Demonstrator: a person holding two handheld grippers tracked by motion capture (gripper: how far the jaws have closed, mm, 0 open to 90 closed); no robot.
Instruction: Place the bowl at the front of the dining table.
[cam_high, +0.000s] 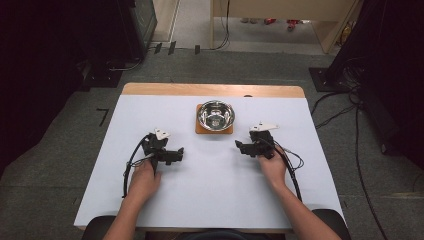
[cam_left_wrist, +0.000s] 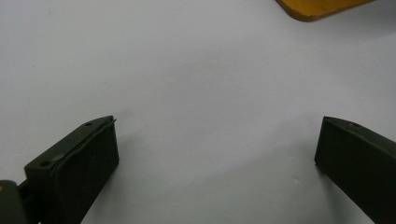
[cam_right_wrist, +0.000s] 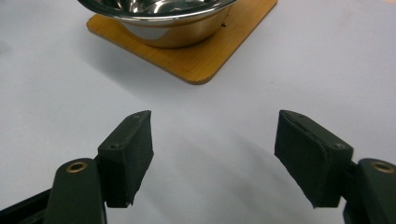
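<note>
Heads up before you go in: the bowl (cam_high: 215, 115) is sitting on a small wooden board (cam_high: 199, 130) near the far middle of the tabletop (cam_high: 300, 165), and both your tools are parked short of it with nothing in them. Left gripper (cam_high: 176, 156) has its jaws spread wide over bare white surface, with just a corner of the board peeking in at the top of its own view. Right gripper (cam_right_wrist: 212, 154) is also wide open and empty, aimed pretty much at the bowl and board just ahead. My worry is that the bowl is shiny steel with a curved wall and a thin rim, so if you pinch the side it'll probably squirt out of the pads or tip. The board isn't fixed to anything as far as I can tell, so a nudge from a jaw could slide the whole stack away from you. And if you grab the rim with one gripper only, the bowl may swing and clang down. I'd say come in slow, square to the rim.
</note>
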